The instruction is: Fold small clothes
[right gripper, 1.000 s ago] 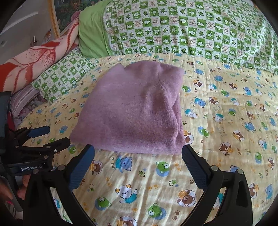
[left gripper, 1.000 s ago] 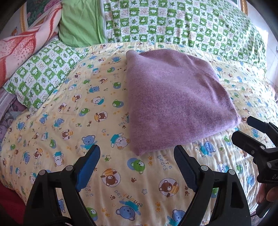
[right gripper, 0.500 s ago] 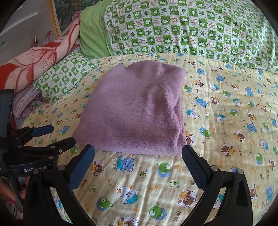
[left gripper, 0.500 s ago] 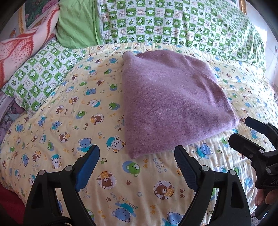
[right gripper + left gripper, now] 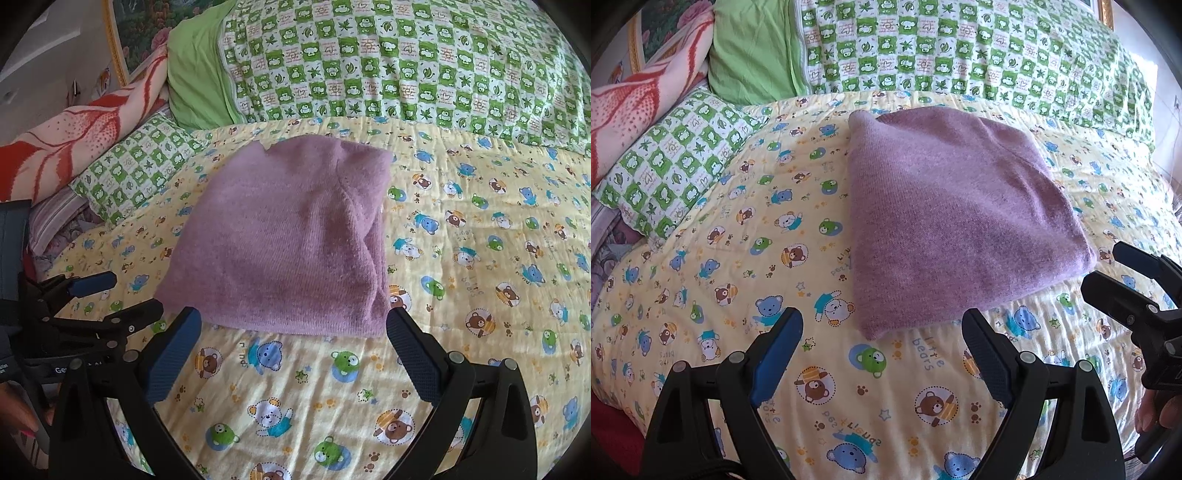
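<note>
A purple knit garment (image 5: 945, 218) lies folded into a flat rectangle on the yellow bear-print bedspread (image 5: 738, 266); it shows again in the right wrist view as the same purple garment (image 5: 288, 243). My left gripper (image 5: 882, 328) is open, its jaws spread wide just short of the garment's near corner, holding nothing. My right gripper (image 5: 293, 325) is open too, its jaws straddling the garment's near edge without touching it. The right gripper (image 5: 1108, 273) appears at the right edge of the left wrist view, and the left gripper (image 5: 122, 295) at the left of the right wrist view.
A green-and-white checked quilt (image 5: 960, 48) and a plain green pillow (image 5: 750, 55) lie along the head of the bed. A checked pillow (image 5: 672, 162) and a red-and-pink blanket (image 5: 635, 99) sit at the left. A hand (image 5: 1156, 413) holds the right gripper.
Both grippers have crept forward toward the garment's near edge. The garment itself has not moved, and both grippers stay open.
</note>
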Demonstrator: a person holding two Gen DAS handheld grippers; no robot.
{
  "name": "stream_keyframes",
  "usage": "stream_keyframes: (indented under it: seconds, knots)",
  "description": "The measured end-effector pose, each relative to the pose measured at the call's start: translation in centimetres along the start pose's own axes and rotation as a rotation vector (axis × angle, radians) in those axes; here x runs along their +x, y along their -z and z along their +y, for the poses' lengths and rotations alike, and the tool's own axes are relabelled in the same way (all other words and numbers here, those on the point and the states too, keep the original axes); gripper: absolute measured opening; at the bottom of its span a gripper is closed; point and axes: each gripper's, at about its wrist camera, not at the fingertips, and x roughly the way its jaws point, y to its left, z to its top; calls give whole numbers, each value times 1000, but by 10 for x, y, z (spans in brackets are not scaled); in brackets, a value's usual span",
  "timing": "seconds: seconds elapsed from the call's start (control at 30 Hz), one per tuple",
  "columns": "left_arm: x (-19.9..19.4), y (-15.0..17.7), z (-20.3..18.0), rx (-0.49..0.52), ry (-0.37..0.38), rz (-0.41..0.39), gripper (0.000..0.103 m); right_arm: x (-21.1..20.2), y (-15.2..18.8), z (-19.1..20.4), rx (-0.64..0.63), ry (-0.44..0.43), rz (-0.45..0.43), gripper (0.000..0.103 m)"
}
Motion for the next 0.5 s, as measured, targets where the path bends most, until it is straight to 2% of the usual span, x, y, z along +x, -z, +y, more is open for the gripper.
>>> stream_keyframes:
  seconds: [0.5]
  knots:
    - [2,-6,4,-6,19,-7,89,1,-9,4,7,-9,-11,100]
